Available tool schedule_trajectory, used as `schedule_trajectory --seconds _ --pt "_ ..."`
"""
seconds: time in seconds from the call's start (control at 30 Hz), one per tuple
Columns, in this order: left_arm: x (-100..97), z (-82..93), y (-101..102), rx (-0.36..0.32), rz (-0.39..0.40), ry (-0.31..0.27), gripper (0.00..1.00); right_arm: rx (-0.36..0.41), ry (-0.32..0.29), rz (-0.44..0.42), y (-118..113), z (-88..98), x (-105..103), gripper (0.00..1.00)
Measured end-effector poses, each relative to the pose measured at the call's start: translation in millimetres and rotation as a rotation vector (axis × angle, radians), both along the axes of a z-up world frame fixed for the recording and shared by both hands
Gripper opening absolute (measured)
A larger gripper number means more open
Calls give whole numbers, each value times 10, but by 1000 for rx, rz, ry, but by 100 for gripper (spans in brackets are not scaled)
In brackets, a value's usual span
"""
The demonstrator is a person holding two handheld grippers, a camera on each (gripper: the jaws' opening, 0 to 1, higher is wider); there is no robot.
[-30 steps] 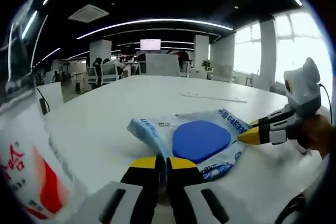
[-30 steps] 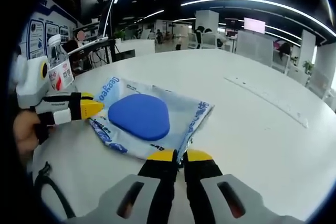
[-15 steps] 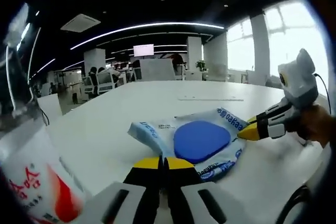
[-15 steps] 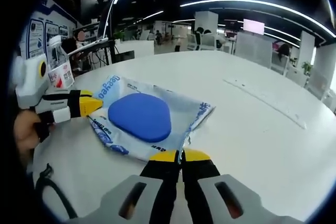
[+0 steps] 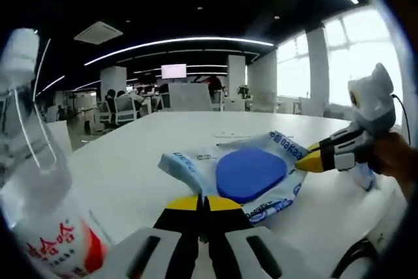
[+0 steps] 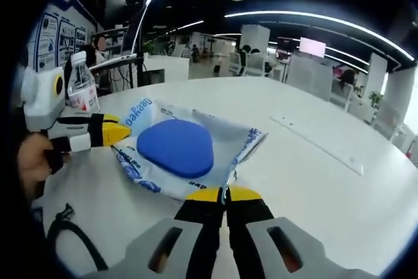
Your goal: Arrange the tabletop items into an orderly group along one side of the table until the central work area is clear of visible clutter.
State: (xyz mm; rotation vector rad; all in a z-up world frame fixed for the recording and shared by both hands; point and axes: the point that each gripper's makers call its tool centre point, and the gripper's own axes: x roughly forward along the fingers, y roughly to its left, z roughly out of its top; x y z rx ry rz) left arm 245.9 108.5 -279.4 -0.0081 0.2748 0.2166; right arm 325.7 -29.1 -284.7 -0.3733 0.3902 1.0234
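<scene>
A pale blue printed plastic bag with a blue oval pad inside lies across the white table. My left gripper is shut on the bag's near edge in the left gripper view; in the right gripper view it comes in from the left at the bag's side. My right gripper is shut on the opposite corner of the bag, and it enters the left gripper view from the right. A clear water bottle with a red-and-white label stands beside the left gripper.
A long flat white strip lies further out on the table. A black cable trails near the table's edge. A person's hand holds each gripper. Office desks and chairs stand far behind.
Both views have shifted while the bag keeps its place between the two grippers. In the left gripper view the bottle now looms larger and its cap shows.
</scene>
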Motion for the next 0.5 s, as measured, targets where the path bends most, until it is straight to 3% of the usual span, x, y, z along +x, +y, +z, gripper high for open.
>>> schedule_trajectory --seconds 0.33,0.5 --pt "65 258 -54 12 -37 -48 0 74 -26 -24 -155 264 -46 0" --pt "24 378 -175 25 -59 -72 0 85 -52 -36 -237 387 -112 0"
